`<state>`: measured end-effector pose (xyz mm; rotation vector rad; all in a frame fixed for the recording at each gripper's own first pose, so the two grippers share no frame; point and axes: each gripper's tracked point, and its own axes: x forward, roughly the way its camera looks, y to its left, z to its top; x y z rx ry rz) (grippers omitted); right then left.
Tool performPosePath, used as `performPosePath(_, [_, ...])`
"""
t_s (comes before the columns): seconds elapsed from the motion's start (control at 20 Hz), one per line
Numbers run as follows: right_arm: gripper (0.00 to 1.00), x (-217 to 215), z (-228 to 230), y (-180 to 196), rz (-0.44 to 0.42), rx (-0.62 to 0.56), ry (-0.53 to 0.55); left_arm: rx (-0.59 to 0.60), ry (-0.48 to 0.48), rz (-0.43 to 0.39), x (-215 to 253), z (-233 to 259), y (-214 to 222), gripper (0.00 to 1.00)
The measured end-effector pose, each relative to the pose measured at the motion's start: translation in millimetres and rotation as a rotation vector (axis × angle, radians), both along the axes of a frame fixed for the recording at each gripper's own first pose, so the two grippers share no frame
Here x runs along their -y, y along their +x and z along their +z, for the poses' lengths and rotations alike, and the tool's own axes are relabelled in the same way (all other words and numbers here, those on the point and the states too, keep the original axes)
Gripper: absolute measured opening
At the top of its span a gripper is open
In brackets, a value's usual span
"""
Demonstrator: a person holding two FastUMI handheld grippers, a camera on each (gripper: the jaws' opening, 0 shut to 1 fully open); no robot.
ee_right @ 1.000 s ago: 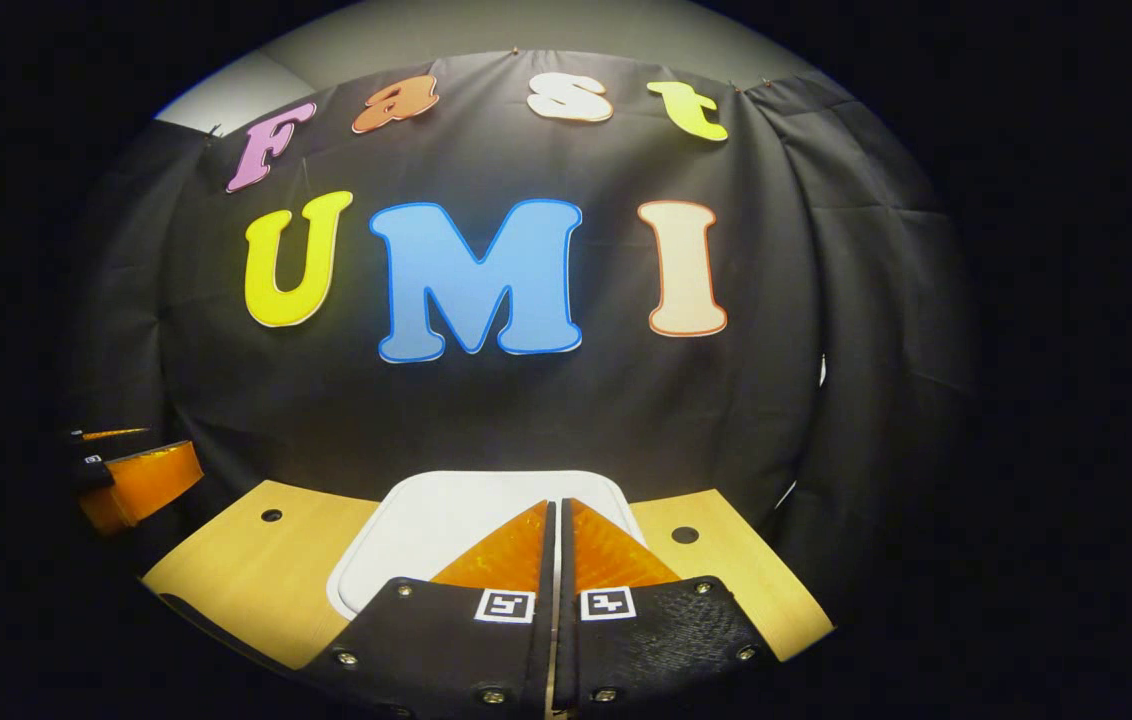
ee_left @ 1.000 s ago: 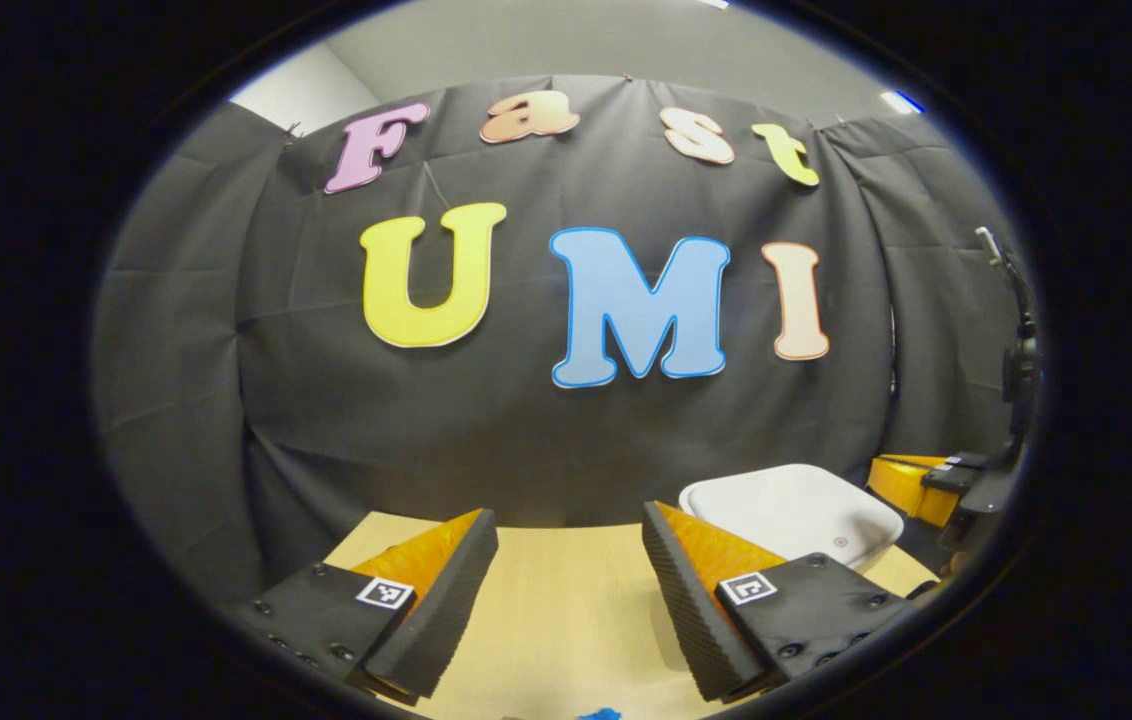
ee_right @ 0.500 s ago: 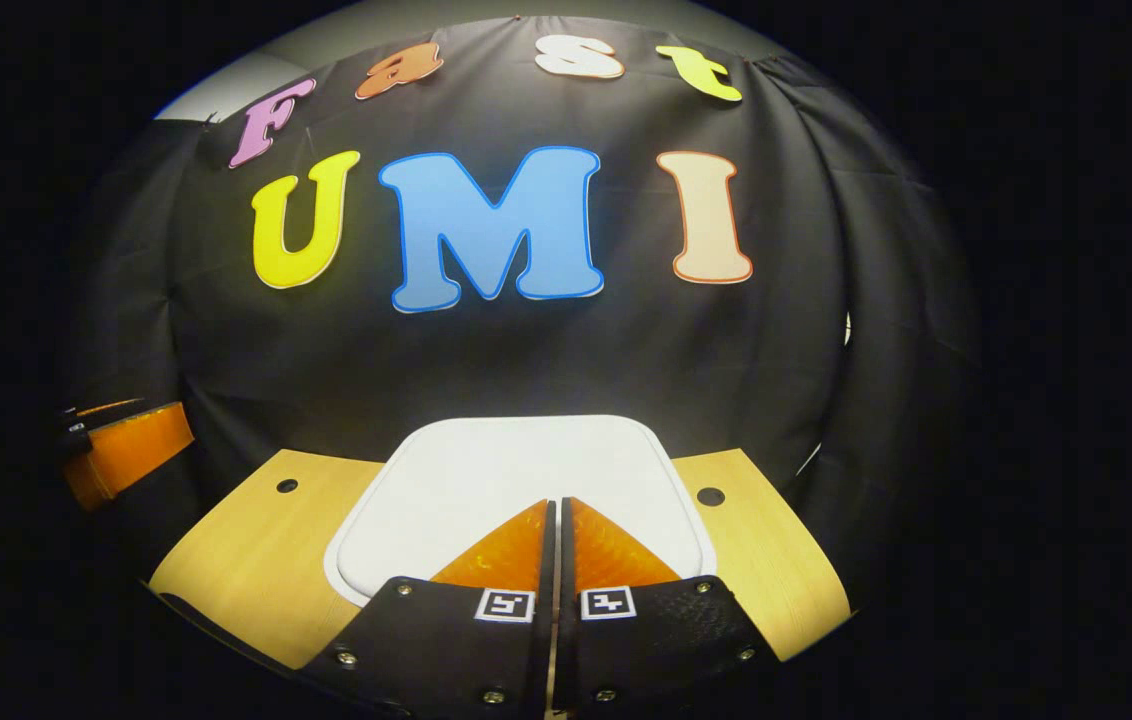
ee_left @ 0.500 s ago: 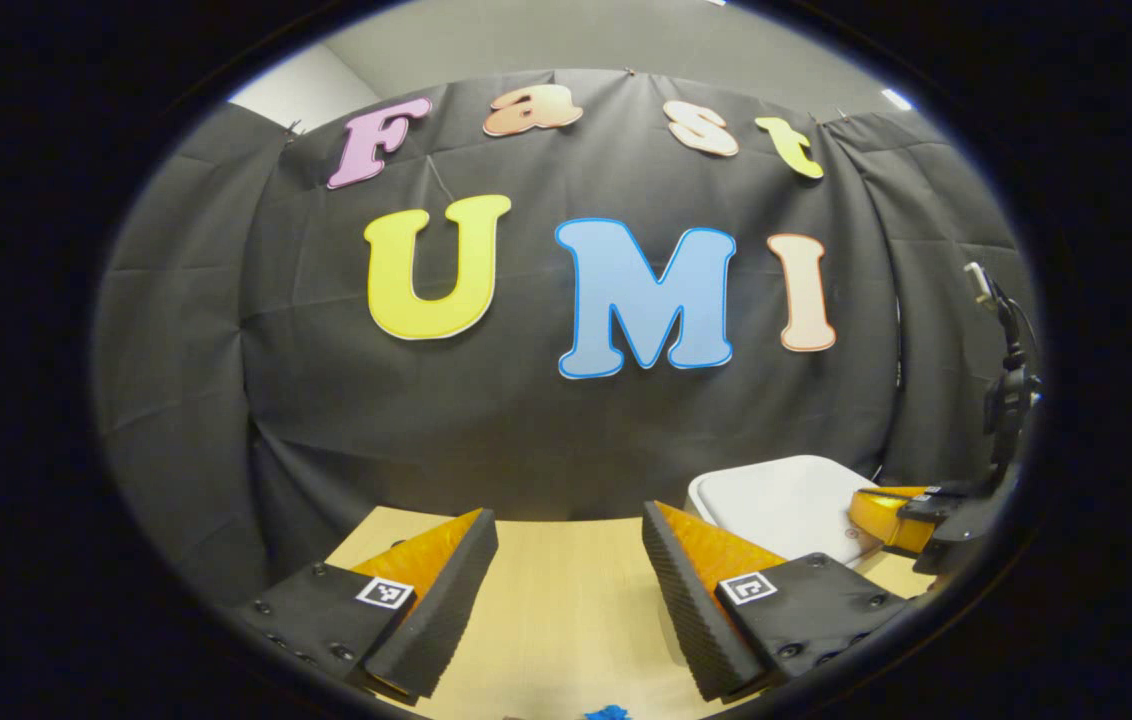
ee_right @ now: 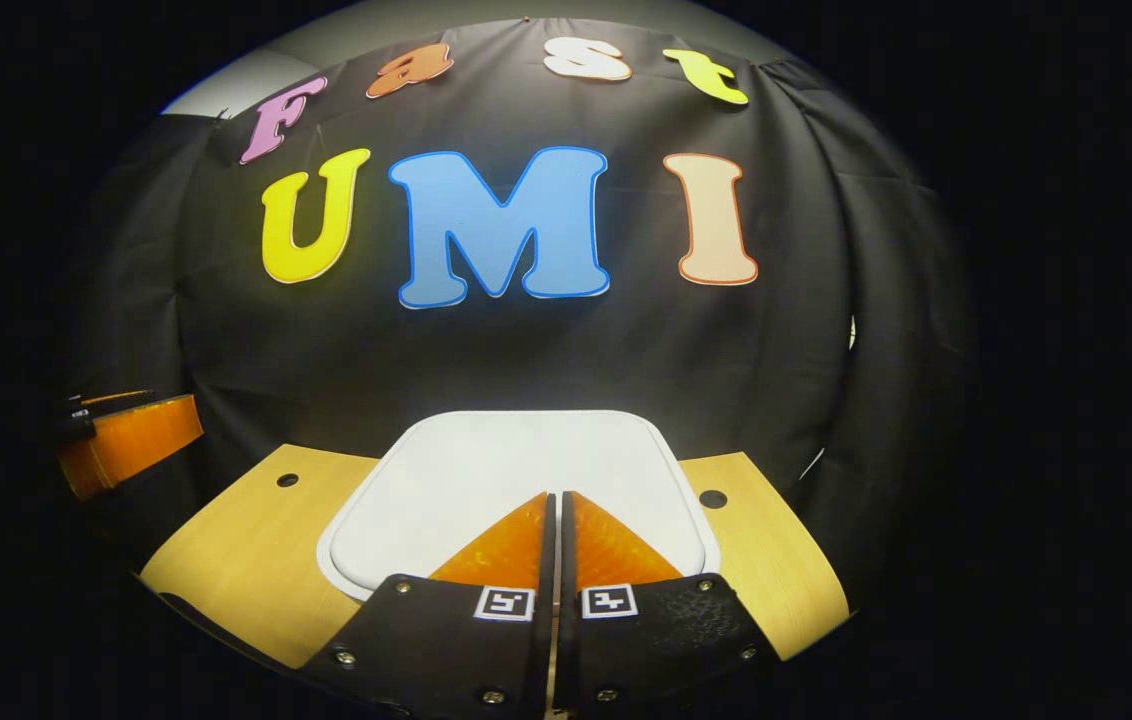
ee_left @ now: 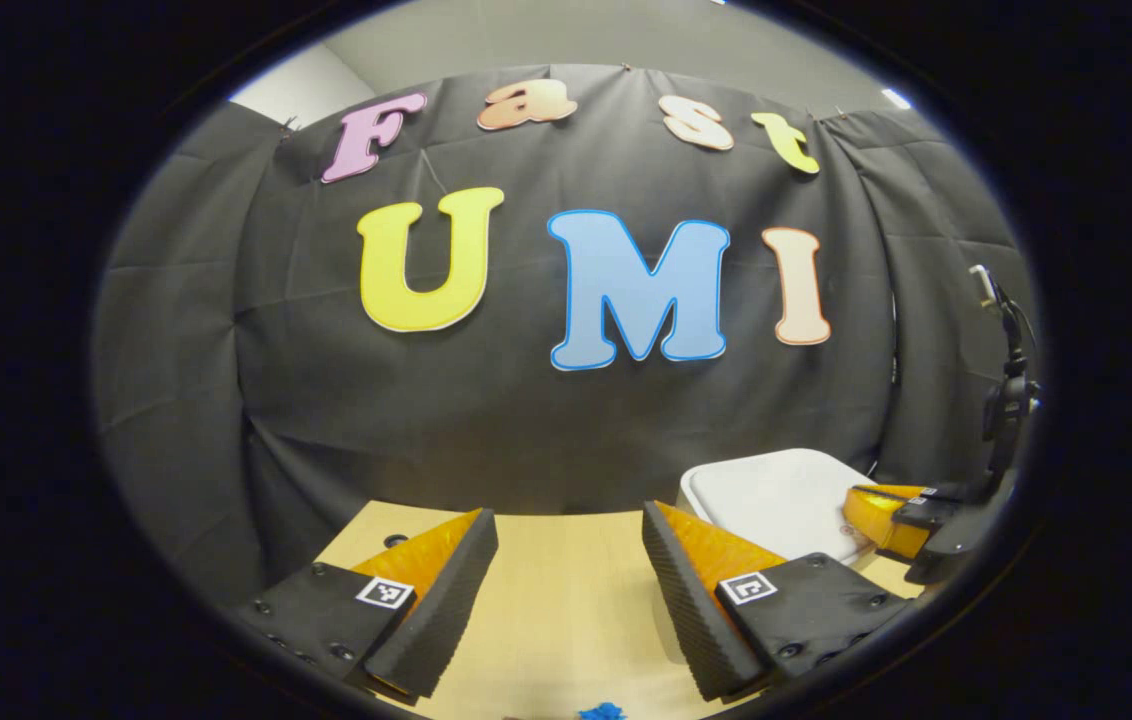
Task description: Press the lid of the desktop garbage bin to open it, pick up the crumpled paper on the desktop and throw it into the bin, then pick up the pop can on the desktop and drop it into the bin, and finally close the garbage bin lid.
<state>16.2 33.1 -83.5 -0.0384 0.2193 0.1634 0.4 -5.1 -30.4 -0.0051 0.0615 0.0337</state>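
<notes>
With its fingers pressed together on nothing, the right gripper [ee_right: 558,500] points over the white rounded-square plastic bin lid [ee_right: 506,470] on the pale wooden table [ee_right: 236,540], while the left gripper [ee_left: 566,540] gapes wide and empty nearby.

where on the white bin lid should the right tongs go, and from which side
Probably no pinch: the lid lies flat and closed, with no lip in sight to grip. Come from above with the shut right tongs, which sit over its near part, and push down there.

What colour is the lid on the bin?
White. The bin lid shows best in the right gripper view.
</notes>
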Motion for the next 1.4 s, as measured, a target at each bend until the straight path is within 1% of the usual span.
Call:
performPosePath(0.05, [0.03,0.8,-1.3,-0.3,0.002,0.0,-0.004,-0.001,0.001,-0.002,0.6,-0.3,-0.6,0.96])
performPosePath(0.25, [0.04,0.8,3.0,-0.4,0.021,0.008,0.066,0.002,0.001,-0.002,1.9,0.7,-3.4,0.96])
performPosePath(0.35, [0.03,0.4,10.0,-0.1,0.028,0.037,0.069,0.006,0.01,-0.003,3.2,2.3,-4.8,0.96])
performPosePath(0.5, [0.03,1.4,13.3,0.1,0.014,0.034,0.072,0.014,0.02,-0.002,3.2,4.9,-6.1,0.96])
performPosePath(0.8, [0.03,1.6,68.2,2.2,0.02,0.167,0.072,0.027,0.017,-0.019,8.6,6.0,-5.8,0.95])
performPosePath(0.95, [0.03,-3.1,82.1,1.6,0.042,0.201,0.113,0.029,0.022,-0.026,12.0,4.9,-6.6,0.96])
performPosePath(1.0, [0.06,-5.0,84.1,0.9,0.051,0.2,0.121,0.03,0.025,-0.029,13.8,4.9,-7.1,0.96])
performPosePath(1.05, [0.22,-6.0,83.9,-0.4,0.057,0.198,0.118,0.031,0.028,-0.032,15.0,3.9,-9.4,0.96])
performPosePath(1.1, [0.29,-4.7,85.9,-1.1,0.055,0.202,0.108,0.032,0.03,-0.035,15.7,3.2,-10.6,0.96])
performPosePath(1.15, [0.32,-6.0,89.4,-4.8,0.063,0.212,0.099,0.032,0.031,-0.038,15.7,3.6,-10.4,0.95])
performPosePath(1.2, [0.37,-8.0,94.6,-5.0,0.072,0.224,0.089,0.031,0.03,-0.038,16.4,3.5,-11.0,0.96])
performPosePath(1.25, [0.56,-6.6,99.6,-6.6,0.07,0.239,0.075,0.03,0.028,-0.038,16.5,3.0,-11.6,0.96])
performPosePath(1.3, [0.58,-5.2,106.7,-8.4,0.066,0.258,0.067,0.029,0.025,-0.04,16.2,1.3,-12.5,0.96])
performPosePath(1.4, [0.59,-2.6,117.8,-12.5,0.057,0.292,0.069,0.026,0.021,-0.042,16.8,-2.9,-14.0,0.96])
